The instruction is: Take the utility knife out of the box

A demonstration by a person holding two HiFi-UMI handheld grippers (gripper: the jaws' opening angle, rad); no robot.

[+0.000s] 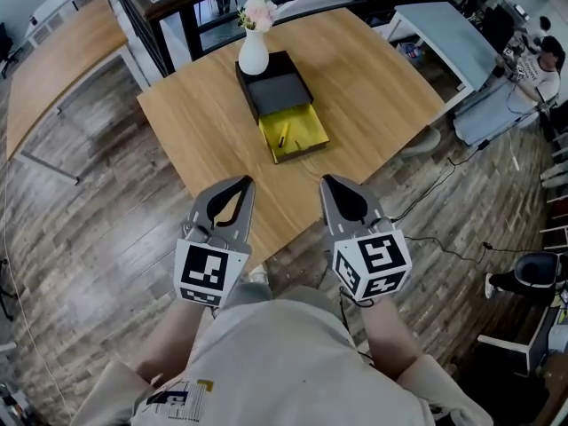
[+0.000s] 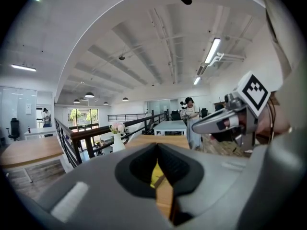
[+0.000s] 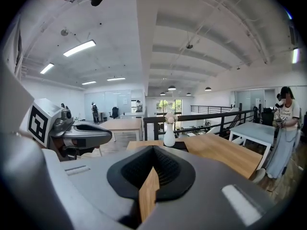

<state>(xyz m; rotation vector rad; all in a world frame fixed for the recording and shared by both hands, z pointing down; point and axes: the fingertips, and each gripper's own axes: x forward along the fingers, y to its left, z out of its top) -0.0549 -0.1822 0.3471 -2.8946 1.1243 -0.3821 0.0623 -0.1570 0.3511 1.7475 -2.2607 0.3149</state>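
A black box (image 1: 277,87) stands mid-table with its yellow drawer (image 1: 306,140) pulled out toward me. In the drawer lies the slim utility knife (image 1: 282,136), with a small item beside it. A white vase (image 1: 253,53) with flowers stands on the box's far end. My left gripper (image 1: 246,183) and right gripper (image 1: 325,181) hover side by side over the table's near corner, short of the drawer, both shut and empty. The left gripper view shows a sliver of the yellow drawer (image 2: 156,172) through the shut jaws. The right gripper view shows the vase (image 3: 169,137) straight ahead.
The wooden table (image 1: 373,69) has a near corner pointing at me, with wood floor on both sides. A black railing (image 1: 169,7) runs behind it. Another wooden table (image 1: 53,60) is at left and a pale table (image 1: 444,38) at right. Cables and a chair (image 1: 532,278) are at right.
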